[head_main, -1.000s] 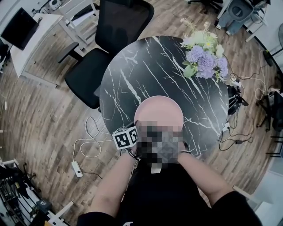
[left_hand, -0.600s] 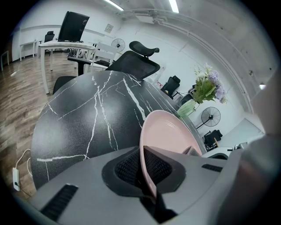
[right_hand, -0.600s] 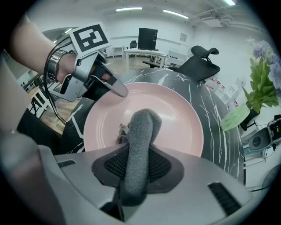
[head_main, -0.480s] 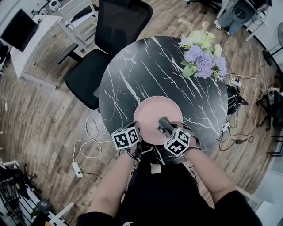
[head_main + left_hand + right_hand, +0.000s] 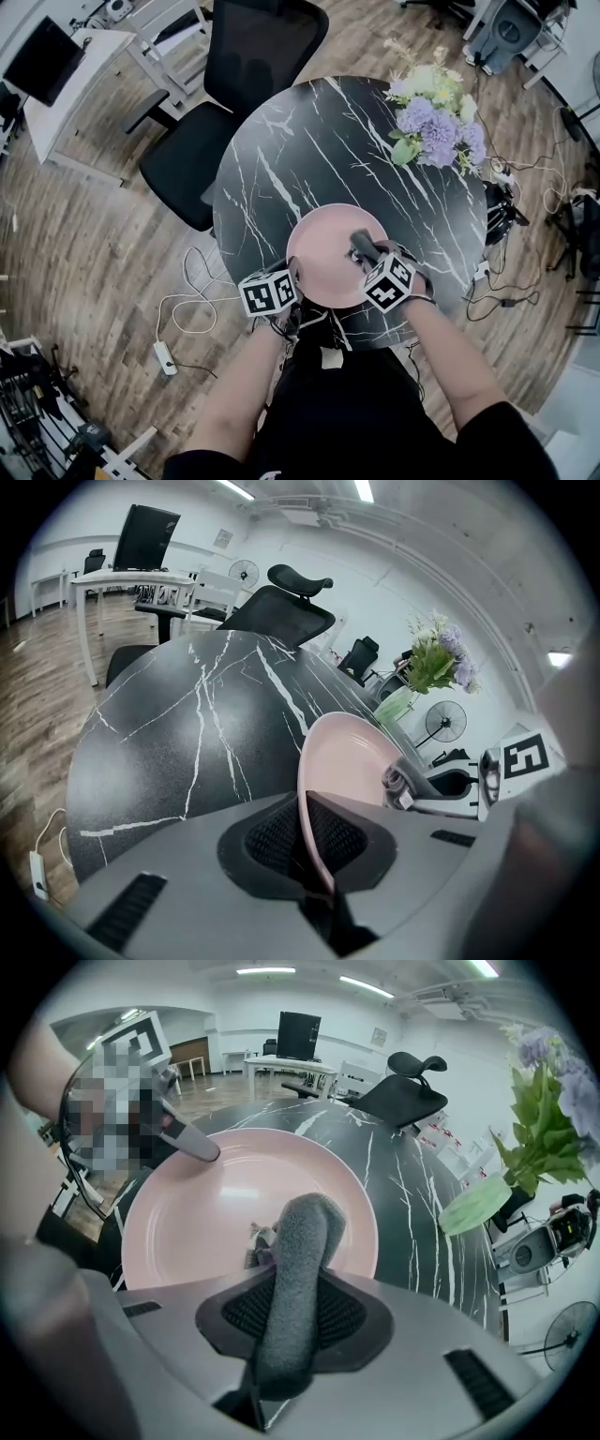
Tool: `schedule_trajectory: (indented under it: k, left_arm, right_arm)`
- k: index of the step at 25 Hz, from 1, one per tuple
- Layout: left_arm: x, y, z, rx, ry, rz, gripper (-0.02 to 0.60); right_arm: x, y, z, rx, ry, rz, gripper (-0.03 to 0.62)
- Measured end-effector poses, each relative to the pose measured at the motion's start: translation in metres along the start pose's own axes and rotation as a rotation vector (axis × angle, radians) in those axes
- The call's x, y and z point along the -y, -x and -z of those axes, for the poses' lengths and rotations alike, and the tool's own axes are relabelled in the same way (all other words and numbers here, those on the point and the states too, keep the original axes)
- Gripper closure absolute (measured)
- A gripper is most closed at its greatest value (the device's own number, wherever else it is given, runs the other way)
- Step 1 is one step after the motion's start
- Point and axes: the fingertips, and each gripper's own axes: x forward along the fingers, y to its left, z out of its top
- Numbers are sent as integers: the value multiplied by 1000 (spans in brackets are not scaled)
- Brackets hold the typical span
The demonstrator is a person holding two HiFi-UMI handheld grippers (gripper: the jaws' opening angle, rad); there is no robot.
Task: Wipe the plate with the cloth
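**Left gripper clamps the plate rim; right gripper presses the cloth into the plate**

Head view: A pink plate [image 5: 323, 239] sits at the near edge of a round black marble table [image 5: 281, 159]. The left gripper [image 5: 293, 273] meets the plate's near-left rim. The right gripper [image 5: 362, 247] reaches in over the near-right side, and the dark cloth [image 5: 357, 240] at its tip is on the plate's inner surface. Flowers [image 5: 433, 117] stand at the far right of the table, well apart from the plate. A black chair [image 5: 234, 84] stands beyond the table.

Left gripper view: The jaws are clenched on the plate's rim [image 5: 314, 841], with the thin pink edge running straight between the pads. Past the rim the plate's bowl [image 5: 352, 752] opens up. The cloth's end [image 5: 396, 782] touches the plate's right side, with the right gripper behind it.

Right gripper view: The jaws are clamped on the grey cloth [image 5: 295, 1279], which stands up between the pads as a rolled fold. Its tip is over the plate [image 5: 206, 1204], near the rim closest to the camera. The left gripper's tip [image 5: 192, 1145] holds the rim at the plate's far left.
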Motion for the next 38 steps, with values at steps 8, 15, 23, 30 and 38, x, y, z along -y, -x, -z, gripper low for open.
schedule_trajectory:
  k: [8,15,23,30,38]
  left_arm:
    - [1,-1,3,-8,4,19,543]
    - [-1,1,2,-8,-8,9,537]
    - [6,4,4,-19,-87,65,481]
    - [6,24,-3,15,-182,70,440]
    - [10,68,-30,126,-268,103,444]
  right_arm:
    - [32,-7,-18,60,-85,87,480]
    - [56,-1,-34,237,-307,177,480]
    - [79,38,-46,532,-703,38,480]
    - [67,80,-66,650,-638,22,480]
    - [35,117,-80,713,-545,38,482]
